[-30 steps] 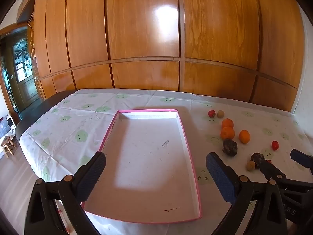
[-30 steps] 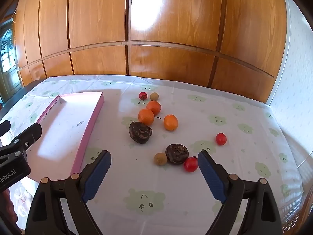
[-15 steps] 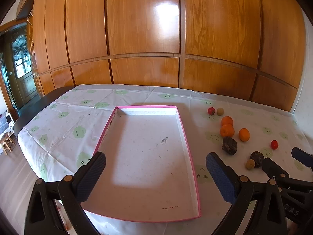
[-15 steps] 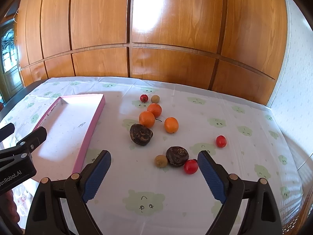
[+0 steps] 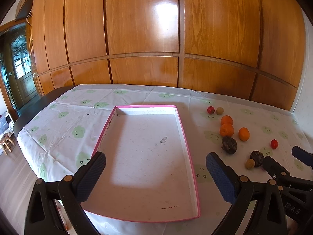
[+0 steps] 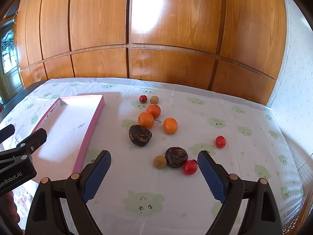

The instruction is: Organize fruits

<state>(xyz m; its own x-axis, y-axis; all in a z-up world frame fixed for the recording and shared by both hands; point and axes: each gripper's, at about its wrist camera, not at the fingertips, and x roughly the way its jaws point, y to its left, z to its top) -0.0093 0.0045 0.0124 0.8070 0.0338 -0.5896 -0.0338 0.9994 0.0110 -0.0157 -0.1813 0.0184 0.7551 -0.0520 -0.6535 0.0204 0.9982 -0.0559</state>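
A pink-rimmed white tray [image 5: 184,137] lies empty on the tablecloth; it also shows in the right wrist view [image 6: 92,121]. Right of it lie three oranges [image 6: 146,119], two dark wrinkled fruits [image 6: 140,133] [image 6: 176,156], two tan balls [image 6: 160,161], and three small red fruits [image 6: 190,167]. My left gripper [image 5: 155,175] is open and empty over the tray's near end. My right gripper [image 6: 154,174] is open and empty, just short of the nearest fruits; it shows at the right of the left wrist view [image 5: 289,160].
A wood-panelled wall [image 6: 156,39] stands behind the table. The table's right edge [image 6: 293,156] runs near a white wall. A doorway [image 5: 17,68] and a small stool [image 5: 6,143] are far left, past the table's dark left edge.
Both grippers have drawn back and risen slightly, so the tray and fruits sit a little lower and farther in view. Both stay open. Nothing on the table has moved.
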